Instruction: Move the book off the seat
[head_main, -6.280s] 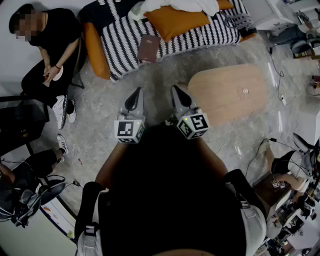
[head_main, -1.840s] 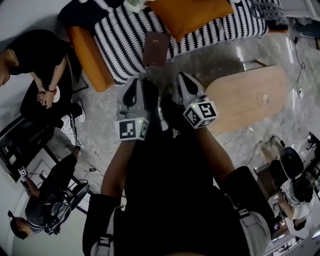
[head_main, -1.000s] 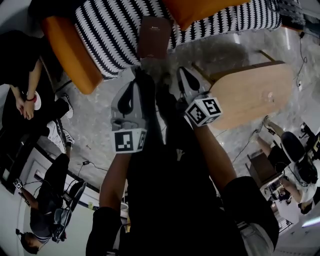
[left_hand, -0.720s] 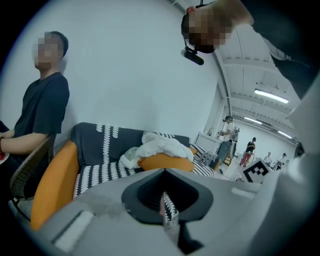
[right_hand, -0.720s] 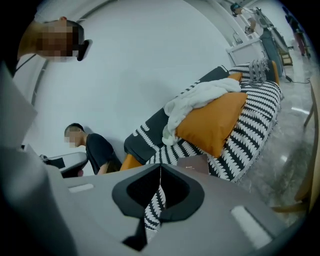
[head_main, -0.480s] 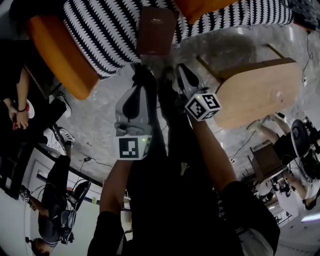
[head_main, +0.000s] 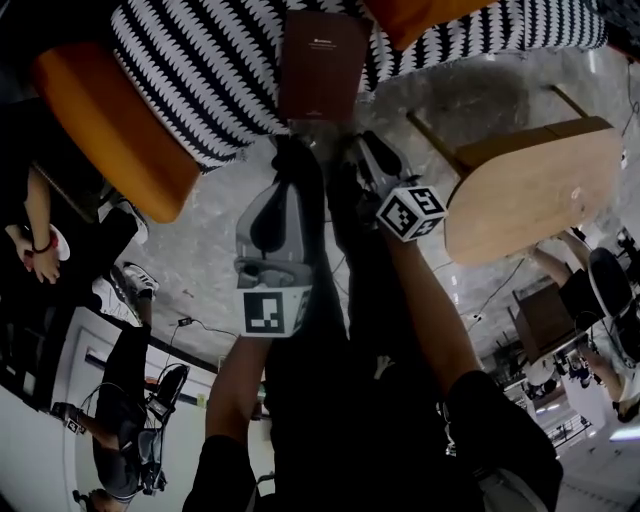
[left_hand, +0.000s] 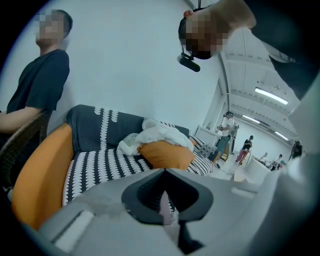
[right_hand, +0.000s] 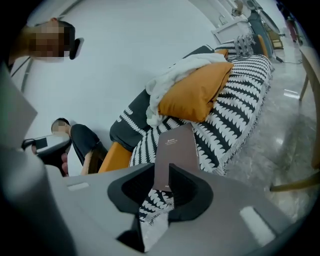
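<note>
Book (head_main: 320, 65): brown cover, flat on the striped seat of the sofa (head_main: 210, 70), at the sofa's front edge, short end toward the floor. Small pale print near the cover's top, too small to read. Not yet off the seat.

Right gripper (head_main: 362, 146): short of the sofa's front edge, over the grey floor, pointed down toward the sofa. Jaws just been opening, now a narrow gap. In the right gripper view, the book (right_hand: 176, 150) in line with that gap but beyond the tips; pads (right_hand: 182, 182) not pressing on it, nothing gripped.

Left gripper (head_main: 296, 150): also short of the sofa's front edge, beside the right one. In the left gripper view, left gripper (left_hand: 162, 172) with jaws together, only a hairline slit, nothing held.

Orange cushion (right_hand: 192, 95): on the sofa seat, behind the book, leaning toward the sofa's backrest. White cloth (right_hand: 175, 75): bunched on top of the cushion, against the sofa back.

Orange armrest (head_main: 110, 120): at the sofa's left end in the head view.

Wooden table (head_main: 530, 190): in front of the sofa, toward its right end, apart from it.

Seated person (left_hand: 40, 95): dark shirt, just beyond the sofa's armrest end.
</note>
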